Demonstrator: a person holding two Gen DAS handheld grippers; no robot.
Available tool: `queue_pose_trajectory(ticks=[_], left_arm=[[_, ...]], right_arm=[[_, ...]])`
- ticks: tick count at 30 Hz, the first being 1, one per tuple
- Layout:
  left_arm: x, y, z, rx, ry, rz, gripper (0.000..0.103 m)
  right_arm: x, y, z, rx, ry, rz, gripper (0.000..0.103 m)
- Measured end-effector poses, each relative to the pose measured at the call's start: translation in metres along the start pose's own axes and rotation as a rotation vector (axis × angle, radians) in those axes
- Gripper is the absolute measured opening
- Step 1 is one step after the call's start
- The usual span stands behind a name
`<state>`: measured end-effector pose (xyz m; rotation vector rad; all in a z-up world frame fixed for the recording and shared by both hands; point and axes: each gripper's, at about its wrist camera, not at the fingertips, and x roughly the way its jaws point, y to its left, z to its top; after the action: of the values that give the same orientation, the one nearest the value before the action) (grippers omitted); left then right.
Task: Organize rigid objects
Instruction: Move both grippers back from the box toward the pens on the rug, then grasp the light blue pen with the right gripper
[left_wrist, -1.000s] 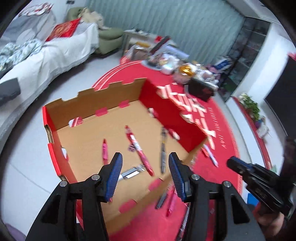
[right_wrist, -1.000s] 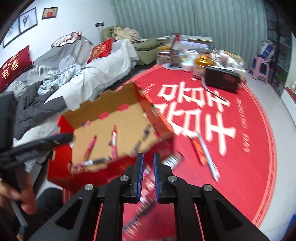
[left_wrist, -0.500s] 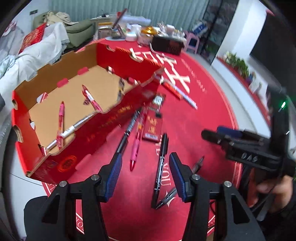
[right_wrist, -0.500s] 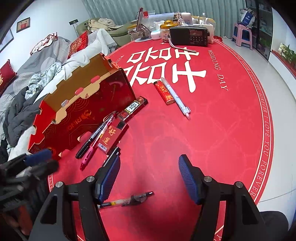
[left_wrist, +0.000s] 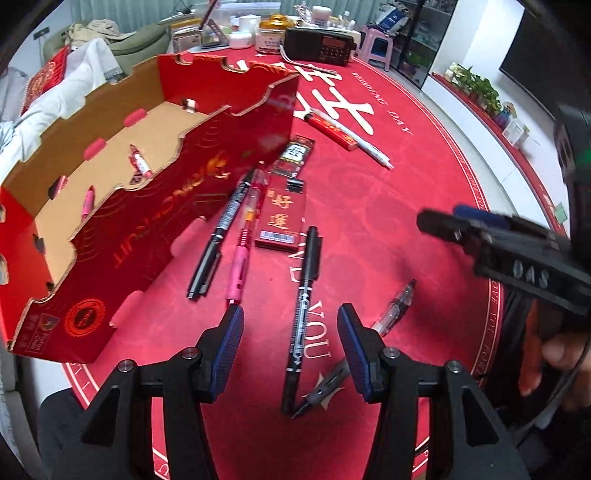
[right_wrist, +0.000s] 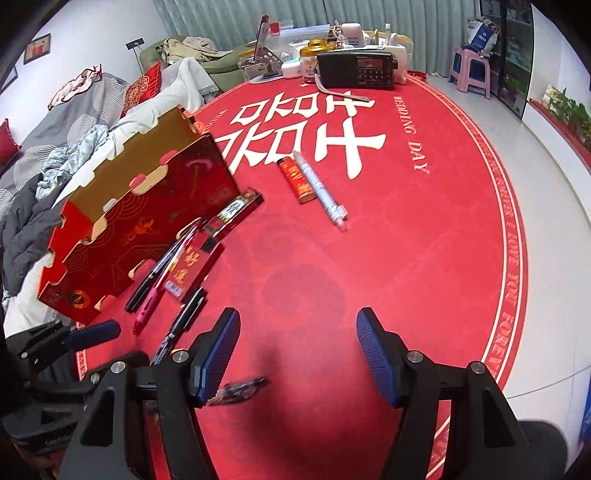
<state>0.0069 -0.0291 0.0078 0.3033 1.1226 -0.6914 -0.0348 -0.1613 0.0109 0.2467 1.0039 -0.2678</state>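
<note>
A red cardboard box (left_wrist: 184, 177) stands tilted at the left of the red round mat, with a few pens (left_wrist: 138, 166) inside. My left gripper (left_wrist: 291, 332) is open, low over a black marker (left_wrist: 304, 314) that lies between its fingers, untouched. A clear pen (left_wrist: 391, 310) lies just right of it. A pink pen (left_wrist: 240, 258), a black pen (left_wrist: 218, 236) and a flat red pack (left_wrist: 282, 214) lie beside the box. My right gripper (right_wrist: 297, 332) is open over bare mat, with the clear pen (right_wrist: 240, 391) by its left finger.
A red lighter (right_wrist: 297, 181) and a silver pen (right_wrist: 321, 188) lie mid-mat. A black radio (right_wrist: 356, 70), jars and clutter crowd the far edge. A sofa with clothes (right_wrist: 74, 155) is at the left. A hand (left_wrist: 546, 354) holds the right gripper.
Both grippers swung from over the box down to the pens on the mat. The right gripper's jaws went from shut to open. The left stayed open.
</note>
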Motion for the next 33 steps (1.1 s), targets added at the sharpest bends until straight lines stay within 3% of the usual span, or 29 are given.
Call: queue_pose_trajectory(ticks=[13, 15, 17, 24, 27, 30, 33], left_arm=[[0.018, -0.016, 0.011, 0.034, 0.041, -0.038, 0.057], [0.022, -0.019, 0.012, 0.046, 0.048, -0.041, 0.057], [0.026, -0.018, 0.011, 0.048, 0.056, -0.045, 0.057], [0.036, -0.017, 0.014, 0.053, 0.072, -0.011, 0.056], [0.039, -0.022, 0.018, 0.074, 0.075, 0.019, 0.056], [0.041, -0.021, 0.021, 0.07, 0.068, 0.024, 0.056], [0.044, -0.027, 0.023, 0.106, 0.071, 0.07, 0.056]], right_arm=[[0.044, -0.011, 0.065, -0.21, 0.04, -0.04, 0.067], [0.052, -0.011, 0.071, -0.267, 0.058, -0.071, 0.059], [0.059, -0.014, 0.075, -0.294, 0.07, -0.088, 0.058], [0.083, -0.007, 0.093, -0.35, 0.074, -0.055, 0.057], [0.101, 0.003, 0.099, -0.414, 0.106, -0.048, 0.039], [0.109, 0.006, 0.107, -0.42, 0.108, 0.007, 0.027], [0.114, 0.008, 0.112, -0.411, 0.124, 0.011, 0.026]])
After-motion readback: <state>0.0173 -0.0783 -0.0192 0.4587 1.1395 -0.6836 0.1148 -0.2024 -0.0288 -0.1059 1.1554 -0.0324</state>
